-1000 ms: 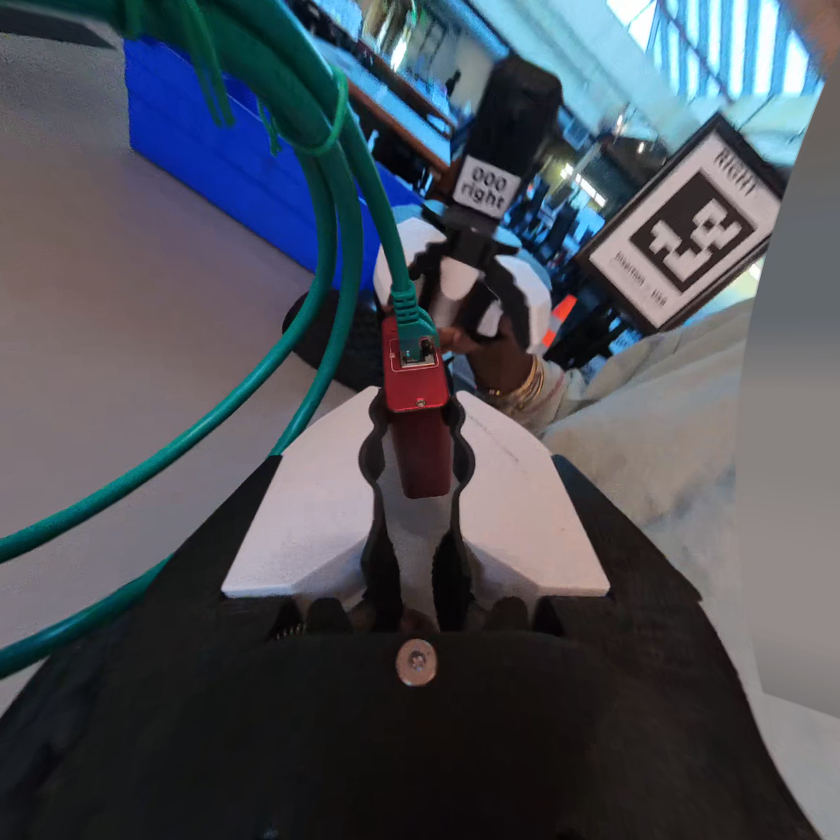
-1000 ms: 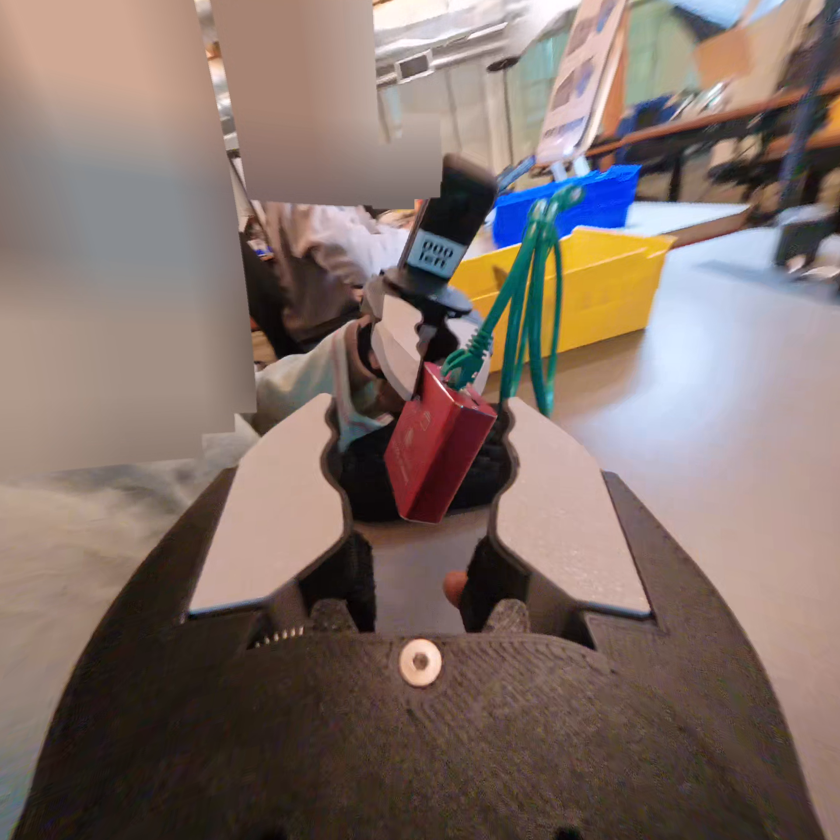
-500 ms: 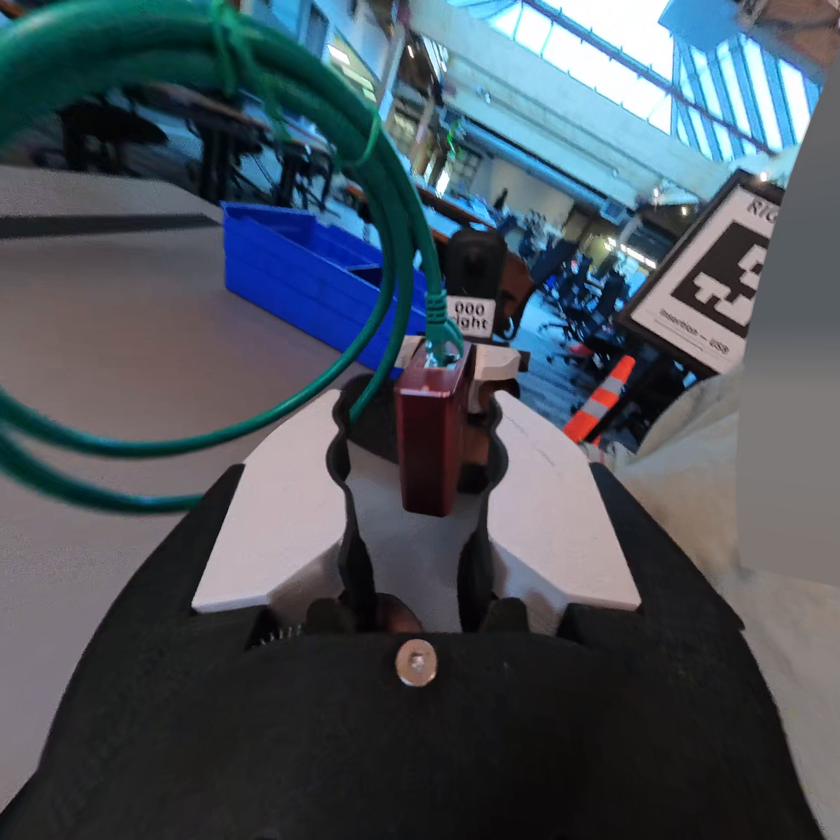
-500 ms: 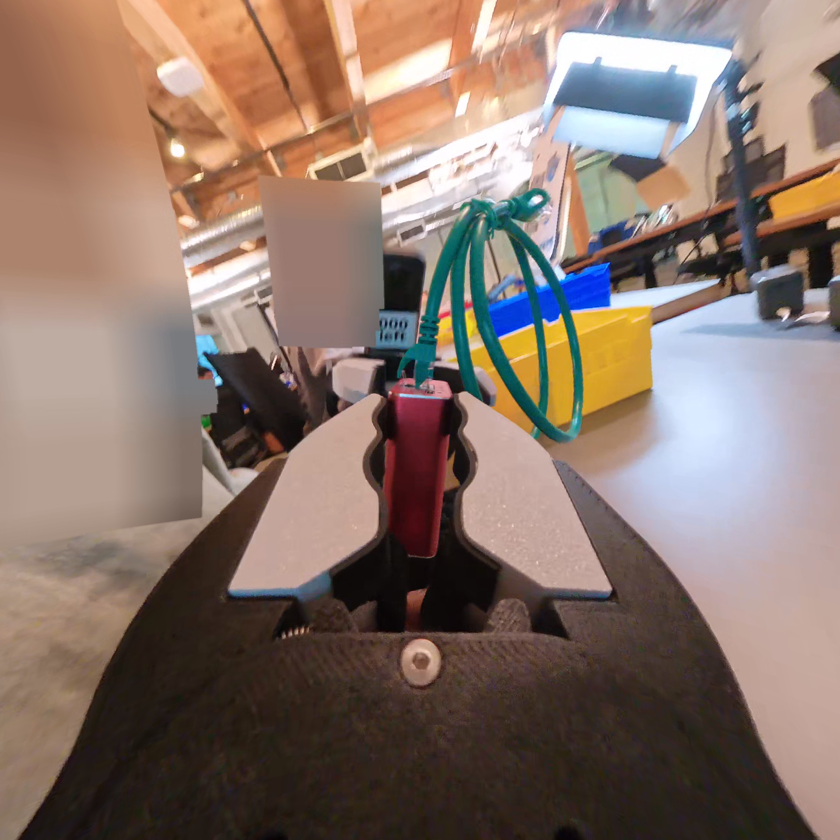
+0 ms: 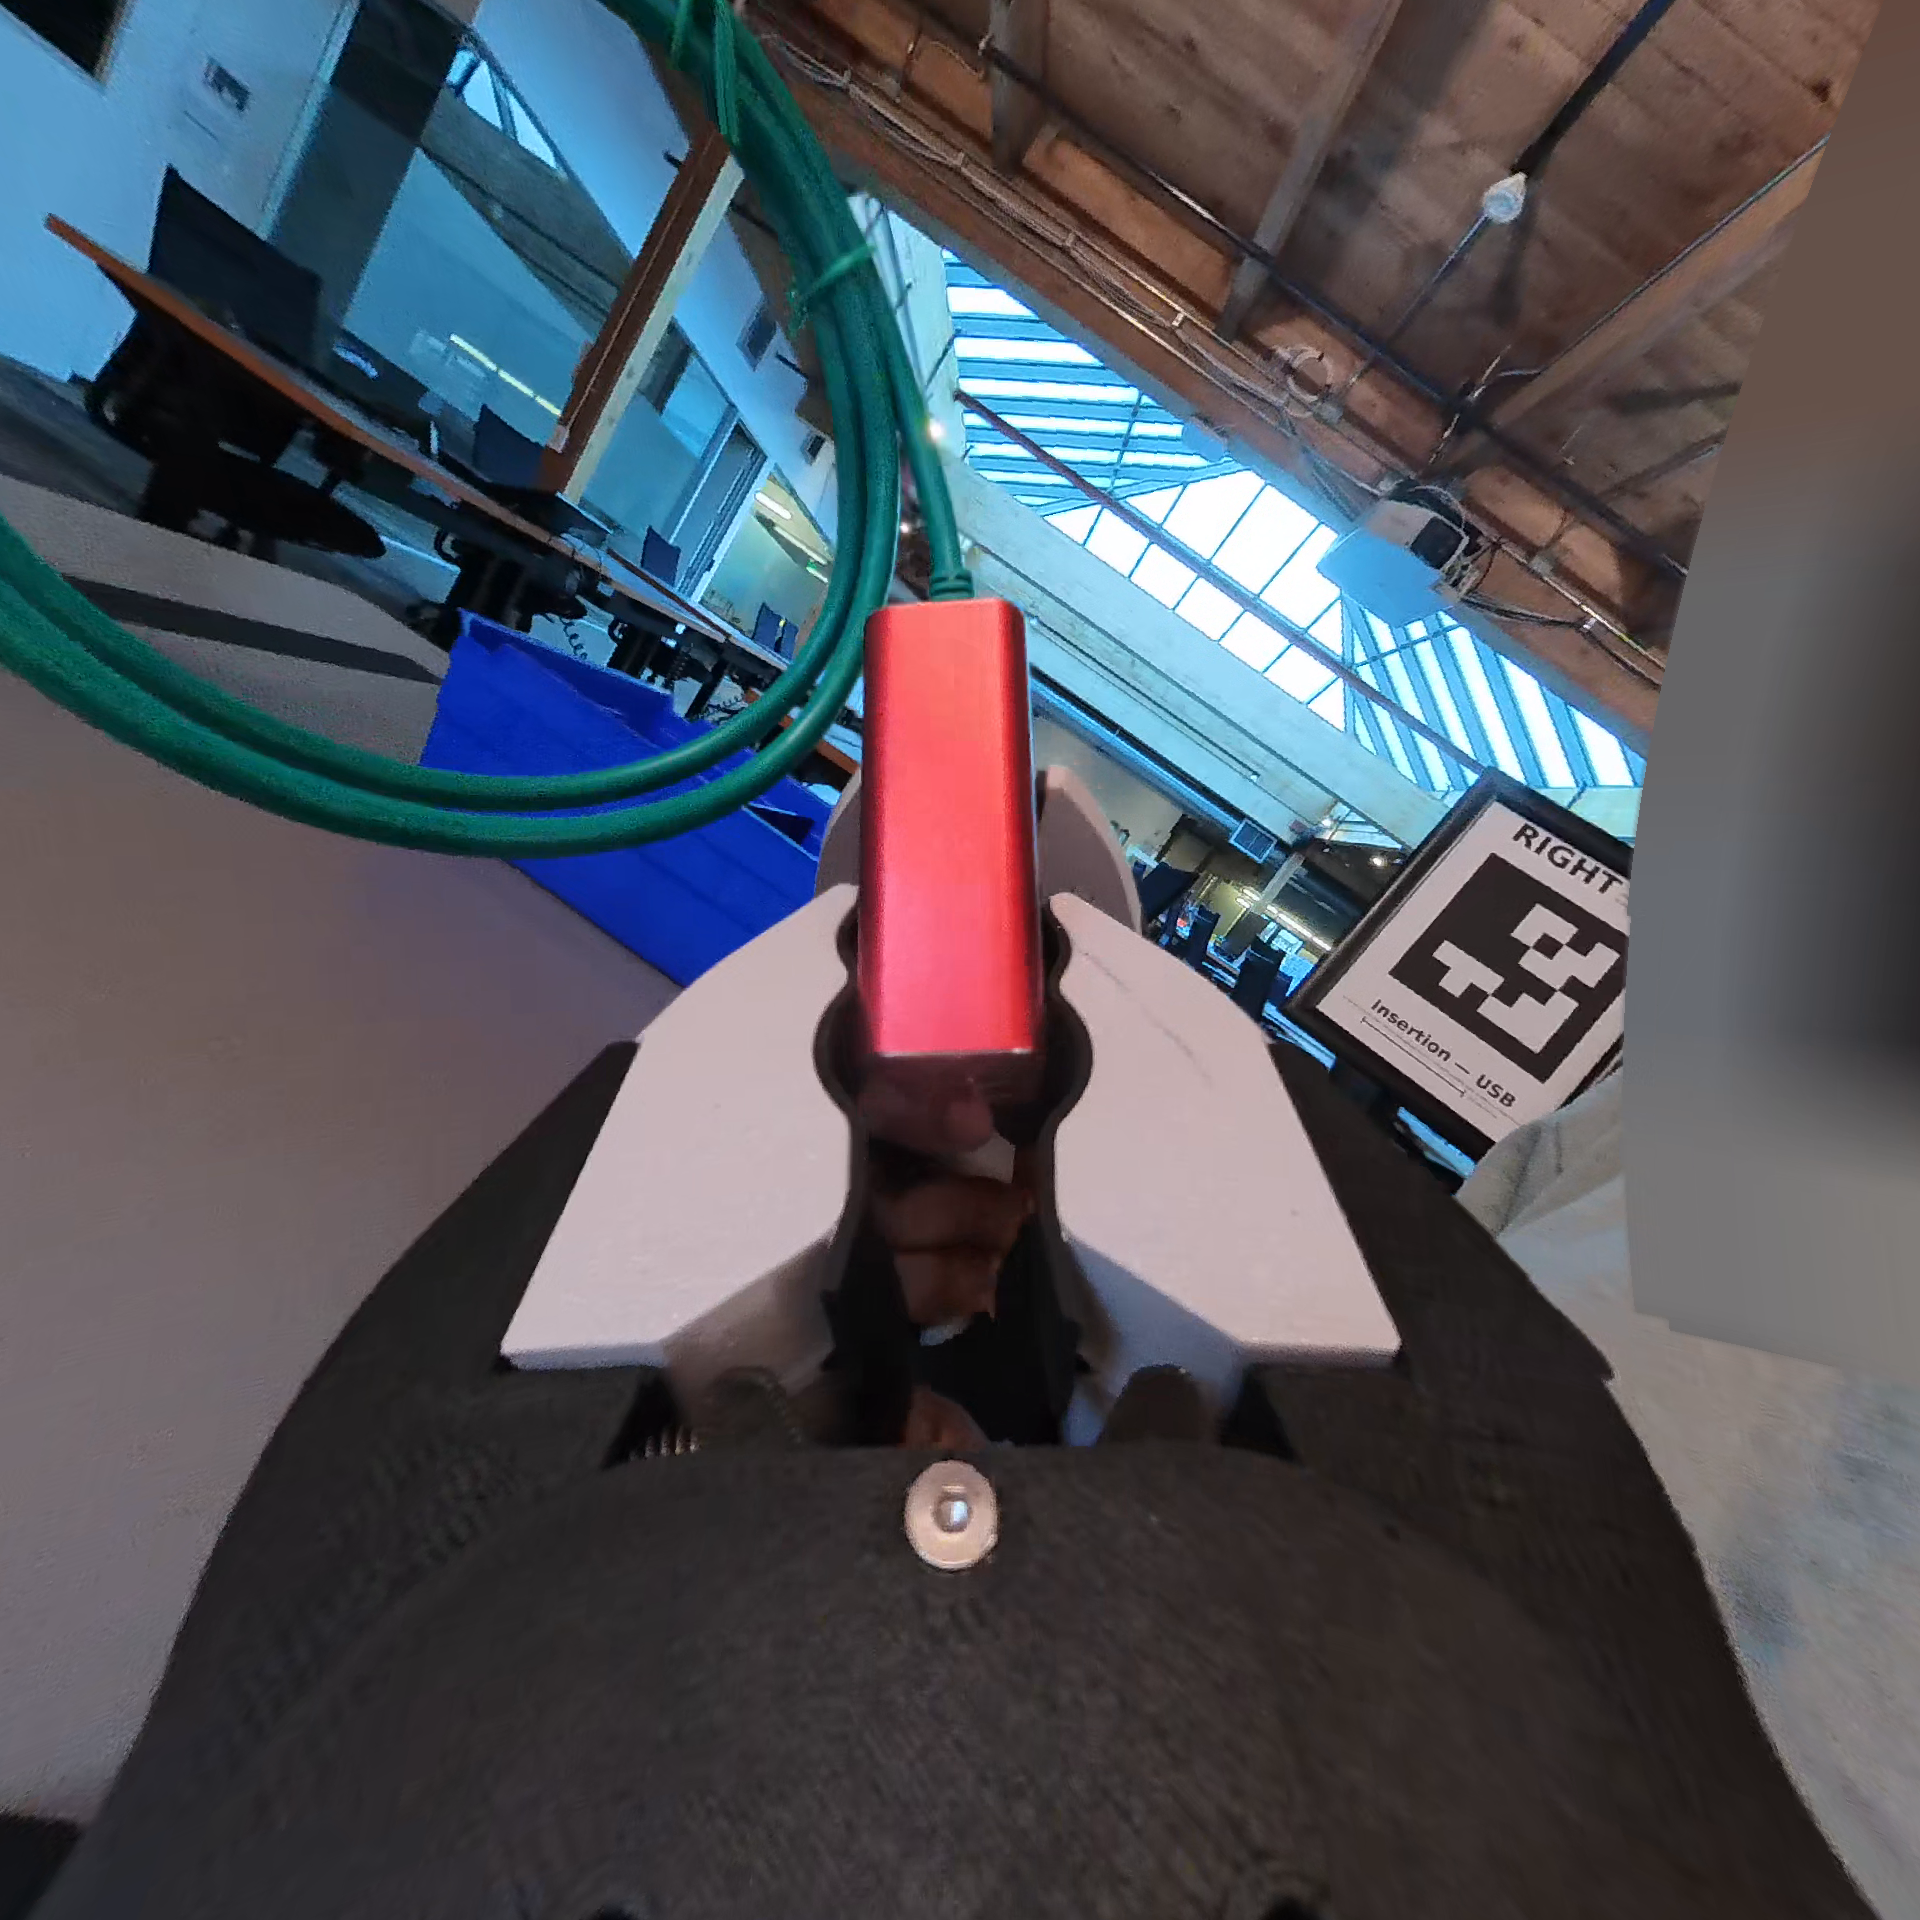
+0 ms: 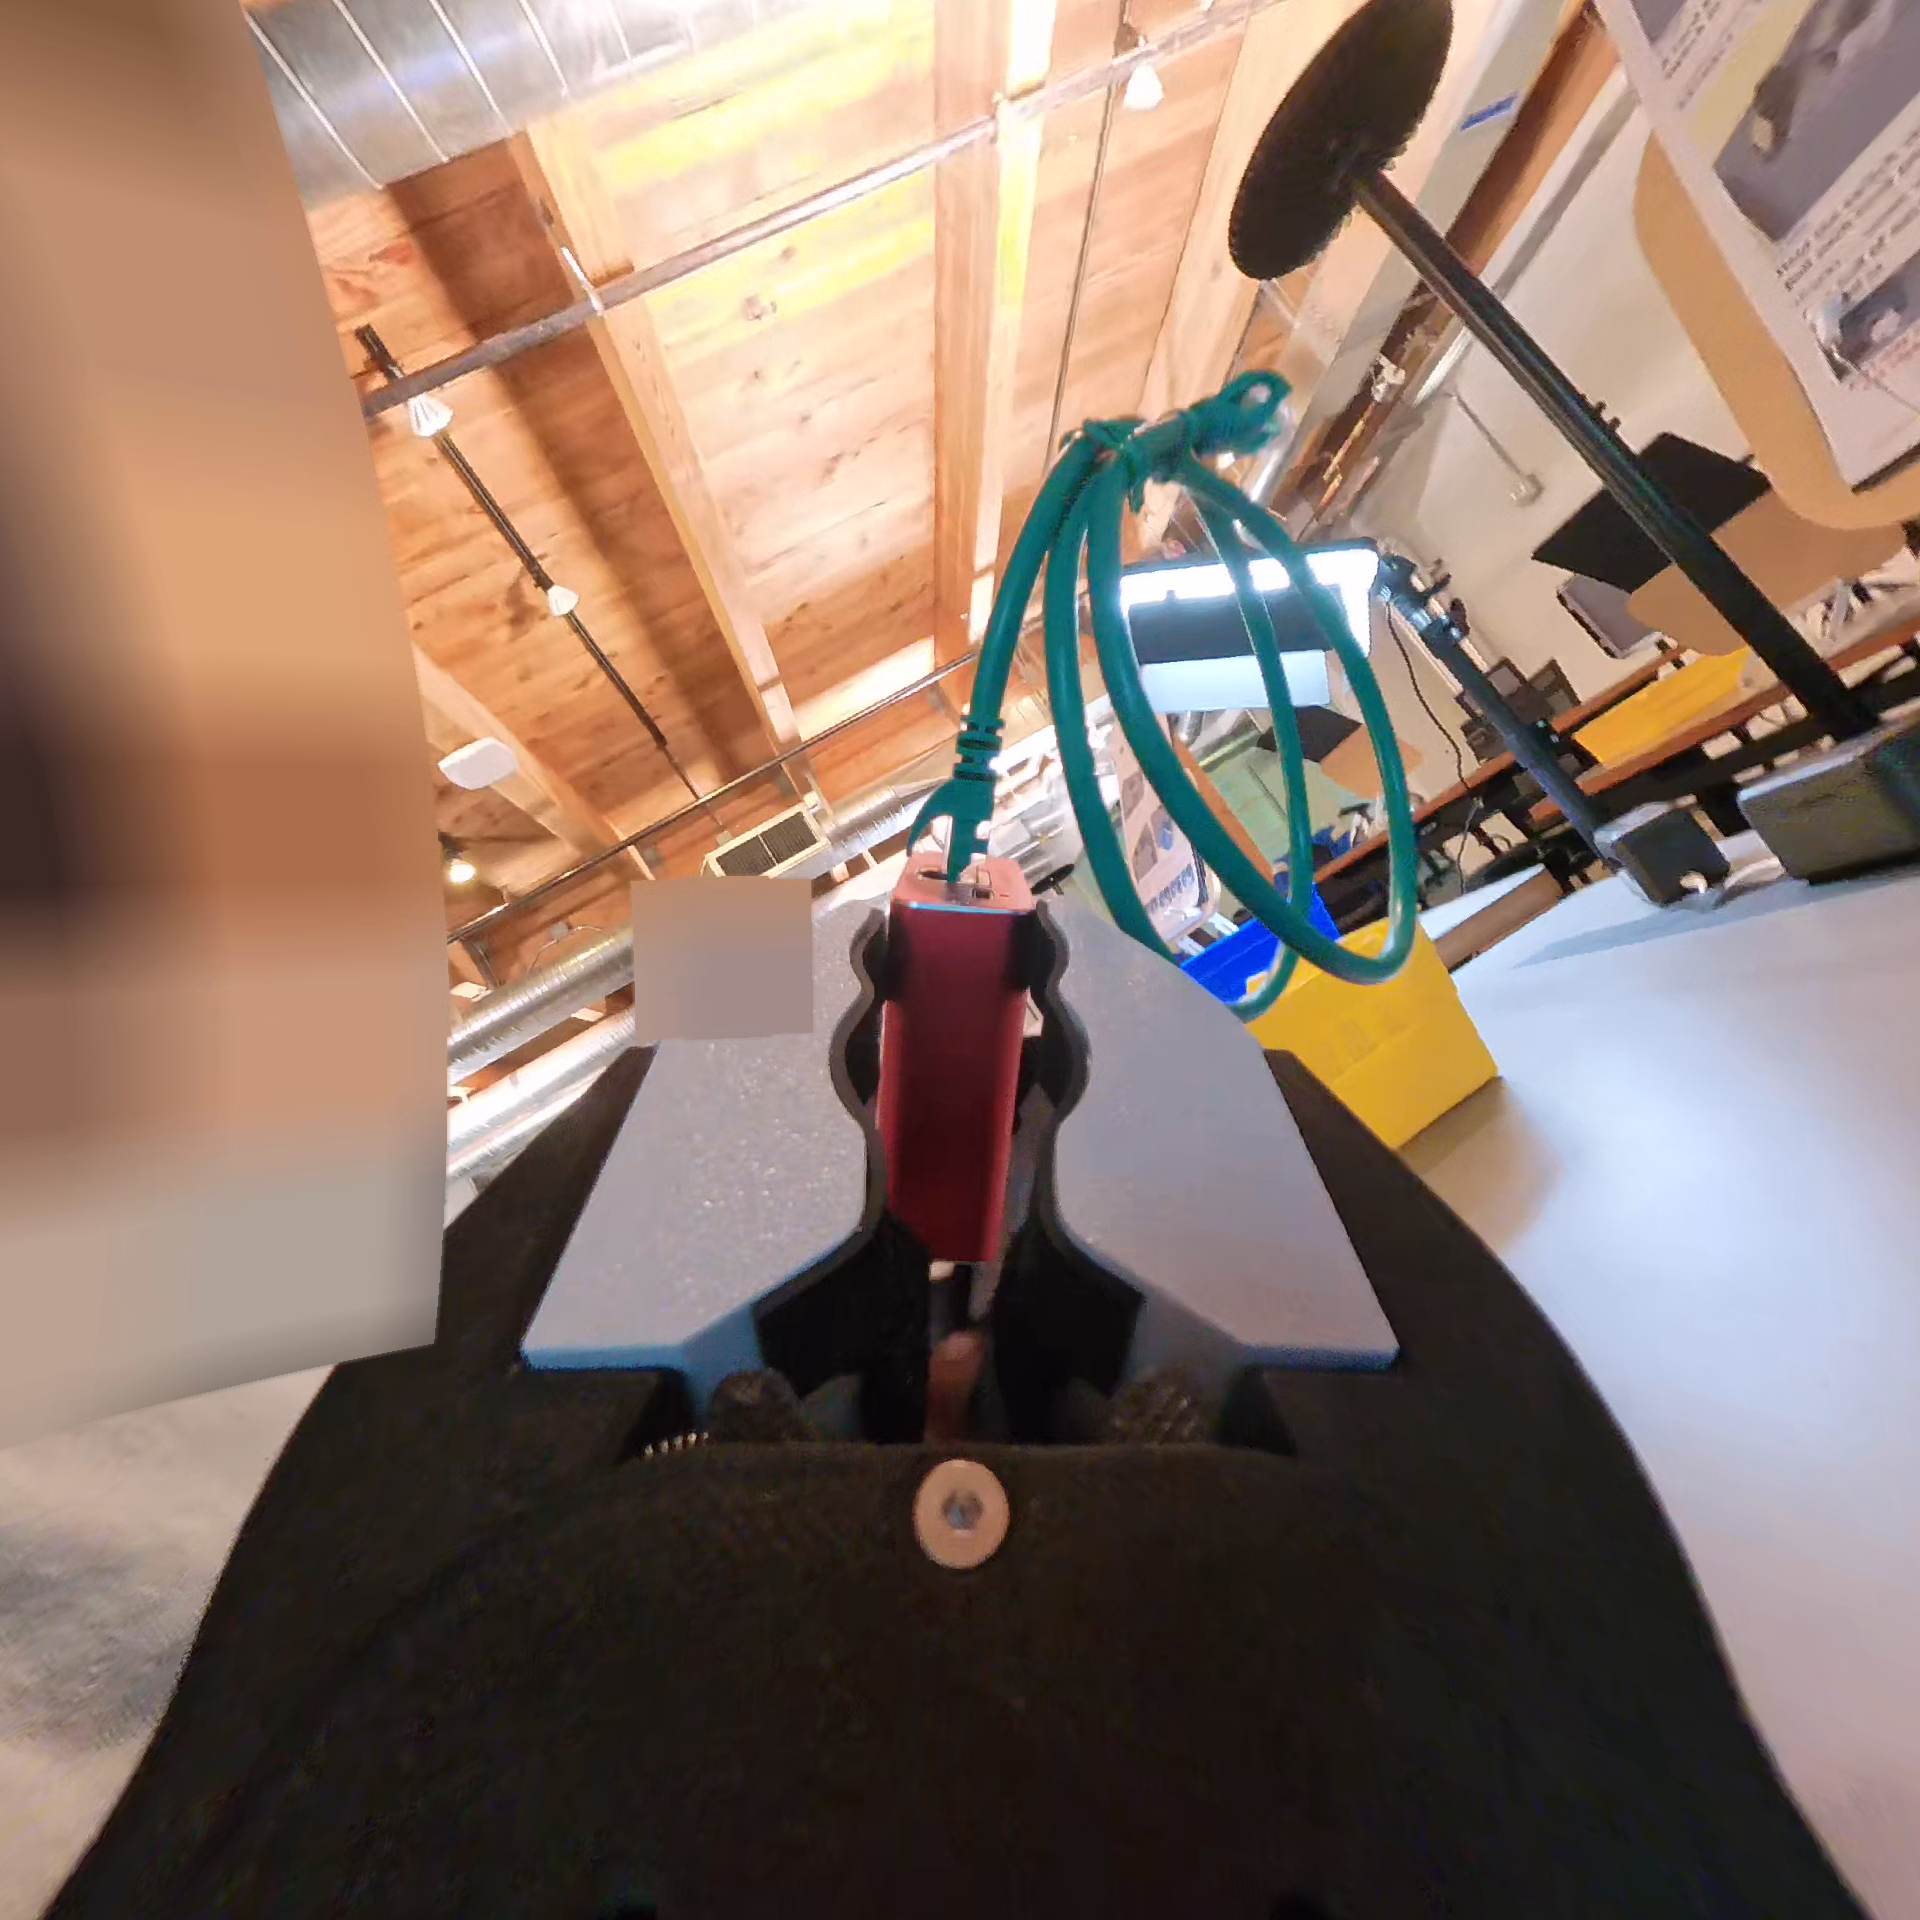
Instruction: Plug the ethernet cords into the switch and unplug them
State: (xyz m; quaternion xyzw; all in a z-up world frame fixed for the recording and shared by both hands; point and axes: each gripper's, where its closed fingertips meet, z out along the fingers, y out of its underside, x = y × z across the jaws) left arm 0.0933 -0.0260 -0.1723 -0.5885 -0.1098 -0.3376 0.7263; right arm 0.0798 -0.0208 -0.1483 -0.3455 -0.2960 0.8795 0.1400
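A red switch box [image 5: 948, 831] stands upright between the fingers of my left gripper [image 5: 951, 925], which is shut on its lower end. My right gripper [image 6: 961, 945] is shut on the same switch [image 6: 951, 1081] from the opposite side. One of its white fingers [image 5: 1086, 831] shows behind the box in the left wrist view. A green ethernet cord [image 5: 862, 499] is plugged into the switch's top end. Its tied coil [image 6: 1247, 675] hangs in the air beside the switch. Both grippers point up toward the ceiling.
A grey table [image 5: 260, 1039] lies below, with a blue bin [image 5: 582, 748] and a yellow bin [image 6: 1371, 1029] on it. A framed marker sign [image 5: 1496, 977] stands at the right. A light panel [image 6: 1236, 623] and a black stand [image 6: 1558, 416] rise behind. A person's sleeve [image 5: 1538, 1174] is close by. The grippers are tip to tip, or close to it.
My right gripper moved in and shut on the switch that my left gripper held. Both grippers tilted upward with the switch and cord, so the ceiling now fills the views.
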